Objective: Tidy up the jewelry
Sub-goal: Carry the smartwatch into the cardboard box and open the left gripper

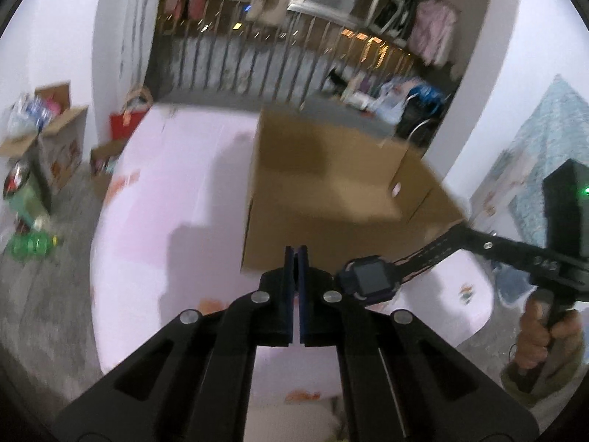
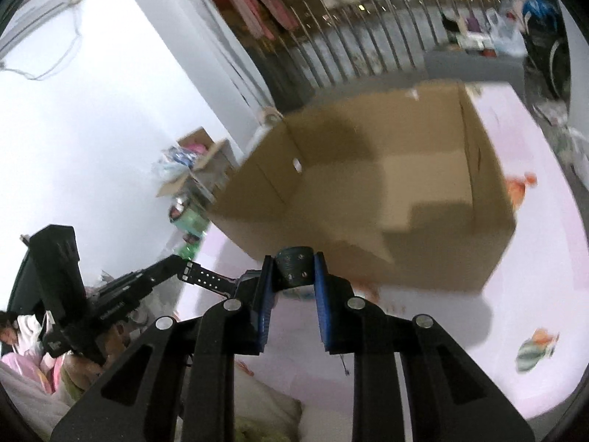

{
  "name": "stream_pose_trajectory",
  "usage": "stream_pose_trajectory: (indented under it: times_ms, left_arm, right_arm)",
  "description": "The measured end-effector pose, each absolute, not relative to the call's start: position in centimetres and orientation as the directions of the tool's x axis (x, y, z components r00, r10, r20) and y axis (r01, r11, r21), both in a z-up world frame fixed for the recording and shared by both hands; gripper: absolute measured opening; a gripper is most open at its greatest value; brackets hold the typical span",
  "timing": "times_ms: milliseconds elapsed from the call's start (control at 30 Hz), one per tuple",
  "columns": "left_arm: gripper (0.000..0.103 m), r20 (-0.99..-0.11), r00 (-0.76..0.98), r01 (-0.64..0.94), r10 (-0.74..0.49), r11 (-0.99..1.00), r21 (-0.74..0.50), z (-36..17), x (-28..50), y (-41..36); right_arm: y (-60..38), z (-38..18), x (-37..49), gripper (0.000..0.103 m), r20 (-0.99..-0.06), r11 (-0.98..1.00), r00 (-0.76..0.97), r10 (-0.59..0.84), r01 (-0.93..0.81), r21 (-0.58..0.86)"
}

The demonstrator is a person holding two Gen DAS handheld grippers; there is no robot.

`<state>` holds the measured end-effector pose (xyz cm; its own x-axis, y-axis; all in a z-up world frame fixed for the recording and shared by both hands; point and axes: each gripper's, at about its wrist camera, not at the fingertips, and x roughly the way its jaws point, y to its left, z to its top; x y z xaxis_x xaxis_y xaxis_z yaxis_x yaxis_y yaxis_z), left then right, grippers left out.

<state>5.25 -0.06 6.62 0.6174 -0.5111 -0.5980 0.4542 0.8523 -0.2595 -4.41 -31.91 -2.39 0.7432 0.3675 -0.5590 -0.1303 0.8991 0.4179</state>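
Observation:
A dark blue smartwatch (image 1: 362, 276) hangs in the air, stretched between my two grippers above a pink bed (image 1: 165, 191). My left gripper (image 1: 296, 254) is shut. In the right wrist view the watch's strap with holes (image 2: 208, 277) runs to the left gripper (image 2: 182, 263) and is pinched at its tips. My right gripper (image 2: 294, 269) is shut on the other strap, which shows as a curled dark band (image 2: 294, 263) between the blue pads. The left wrist view shows that strap reaching the right gripper (image 1: 458, 234). An open cardboard box (image 1: 331, 184) (image 2: 368, 184) stands on the bed just beyond both grippers.
A person's hand (image 1: 545, 331) grips the right tool's handle. On the grey floor to the left lie open cartons with clutter (image 1: 48, 140) and a red bag (image 1: 127, 121). Behind the bed are a railing (image 1: 257, 66) and hanging clothes (image 1: 434, 33). The sheet (image 2: 533, 258) has printed patches.

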Motion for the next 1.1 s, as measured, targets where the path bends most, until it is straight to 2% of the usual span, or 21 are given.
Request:
stream_pose_trajectory:
  times_ms: [133,233,300,433,667,733,800,833,900,933,1100]
  left_arm:
    - [0.001,-0.539,0.635,0.513,-0.554,0.824,-0.242,11.4,8.6,-1.9]
    - [0.001,-0.552,0.607,0.529,-0.572,0.809,-0.256,12.5,12.8,-3.9]
    - [0.001,-0.601,0.566,0.528,-0.565,0.808,-0.262,12.2,16.9,-6.3]
    - [0.001,-0.720,0.505,0.511,-0.476,0.837,-0.196,9.3,23.6,-11.0]
    - [0.001,-0.840,0.438,0.509,-0.321,0.858,-0.062,5.0,29.5,-17.1]
    - [0.001,-0.850,0.440,0.505,-0.291,0.862,-0.034,4.8,30.0,-17.8]
    - [0.002,-0.857,0.434,0.499,-0.279,0.866,-0.029,4.3,30.6,-18.1]
    - [0.004,-0.857,0.434,0.496,-0.278,0.868,-0.030,4.2,30.6,-17.6]
    - [0.026,-0.857,0.436,0.488,-0.276,0.872,-0.032,4.2,30.1,-17.1]
    - [0.031,-0.849,0.445,0.488,-0.283,0.872,-0.035,4.4,29.8,-16.8]
    - [0.045,-0.814,0.491,0.497,-0.310,0.867,-0.031,6.0,28.6,-16.2]
  right_arm:
    - [-33.6,0.8,-1.8,0.021,-0.514,0.905,0.784,0.349,-0.141,0.401]
    - [-35.4,1.9,1.7,0.021,-0.530,0.920,0.789,0.311,-0.108,0.378]
    - [-36.3,1.6,4.7,0.021,-0.566,0.931,0.775,0.279,-0.073,0.359]
    - [-37.4,0.4,10.0,0.021,-0.648,0.954,0.730,0.216,-0.017,0.298]
    - [-37.7,-1.7,15.7,0.022,-0.763,0.985,0.636,0.119,0.023,0.172]
    - [-37.5,-2.4,16.2,0.033,-0.789,0.990,0.608,0.086,0.037,0.137]
    - [-37.6,-2.6,16.2,0.039,-0.795,0.993,0.605,0.053,0.050,0.105]
    - [-37.6,-2.8,16.1,0.044,-0.792,0.994,0.609,0.045,0.051,0.096]
    - [-38.0,-2.8,15.7,0.049,-0.783,0.994,0.620,0.042,0.054,0.096]
    - [-38.2,-2.7,15.6,0.049,-0.781,0.994,0.624,0.039,0.058,0.096]
    - [-39.0,-1.4,13.6,0.051,-0.747,0.994,0.664,0.013,0.074,0.083]
